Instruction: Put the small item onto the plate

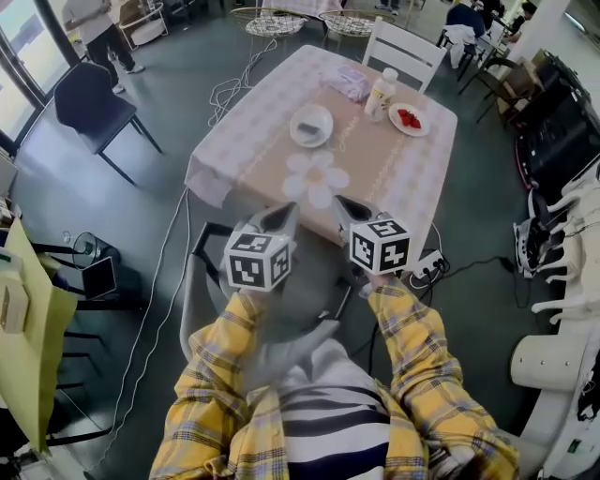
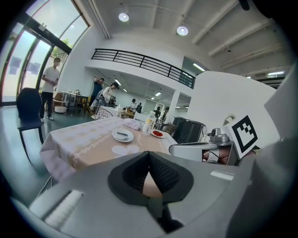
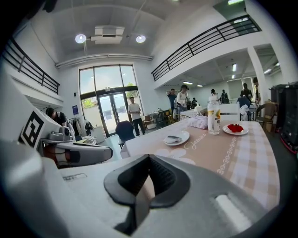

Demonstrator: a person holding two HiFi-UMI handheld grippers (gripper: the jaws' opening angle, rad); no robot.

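A table (image 1: 272, 141) with a pale checked cloth stands ahead of me. On it a white plate (image 1: 311, 125) (image 2: 123, 135) (image 3: 176, 138) holds a flat grey item. Further right a smaller plate (image 1: 409, 119) (image 3: 235, 129) carries red strawberries, beside a white bottle (image 1: 382, 94) (image 3: 213, 118). My left gripper (image 1: 289, 214) (image 2: 149, 155) and right gripper (image 1: 343, 204) (image 3: 149, 158) hover side by side short of the table's near edge. Each has its jaws shut with nothing between them.
A crumpled pale cloth (image 1: 347, 82) lies at the table's far side, with a white chair (image 1: 403, 52) behind it. A dark chair (image 1: 89, 103) stands on the left. Cables and a power strip (image 1: 427, 265) lie on the floor. A person (image 1: 98, 28) stands at the far left.
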